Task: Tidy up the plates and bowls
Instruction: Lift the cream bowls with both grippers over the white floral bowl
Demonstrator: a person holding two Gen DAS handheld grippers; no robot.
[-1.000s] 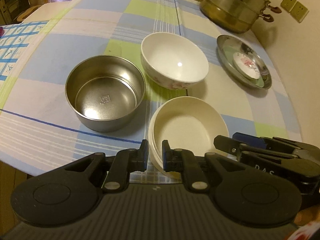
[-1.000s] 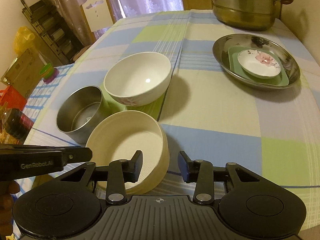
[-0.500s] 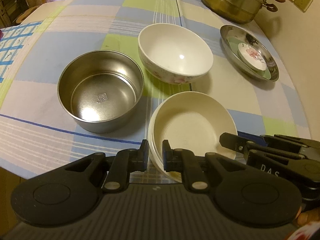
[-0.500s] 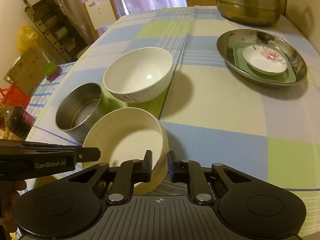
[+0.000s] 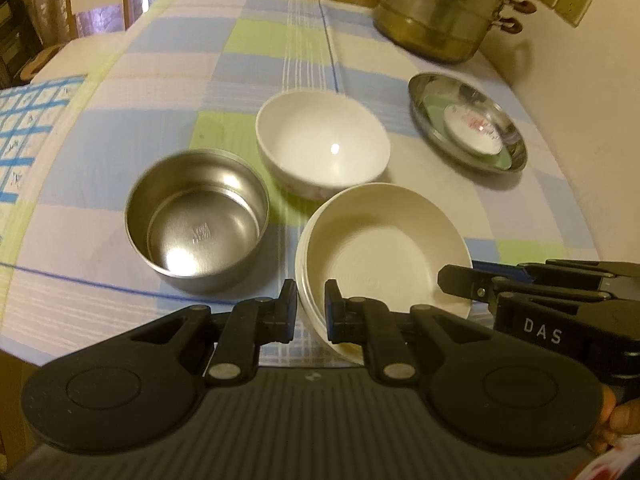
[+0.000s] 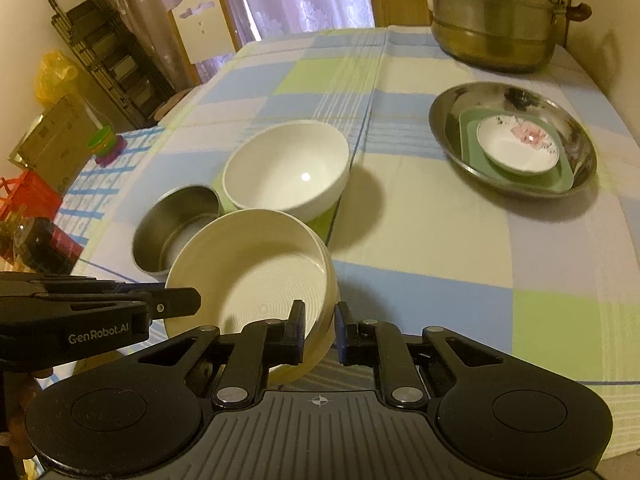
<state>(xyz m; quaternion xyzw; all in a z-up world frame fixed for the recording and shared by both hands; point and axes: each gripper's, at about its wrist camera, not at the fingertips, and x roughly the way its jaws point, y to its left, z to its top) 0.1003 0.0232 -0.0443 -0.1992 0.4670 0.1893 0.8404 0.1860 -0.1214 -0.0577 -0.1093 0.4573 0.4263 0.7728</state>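
Together, both grippers clamp rim of cream bowl [image 5: 384, 240] at near table edge: left gripper [image 5: 311, 312] pinches near-left rim, right gripper [image 6: 319, 330] pinches near-right rim. Steel bowl [image 5: 196, 220] just left; white bowl [image 5: 322, 148] behind; steel dish [image 6: 452, 136] holding small plates far right.

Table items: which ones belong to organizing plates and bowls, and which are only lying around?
Belong: cream bowl held by both grippers, white bowl, steel bowl, steel plate with small dishes.
Lying around: steamer pot, folding rack, cardboard box.
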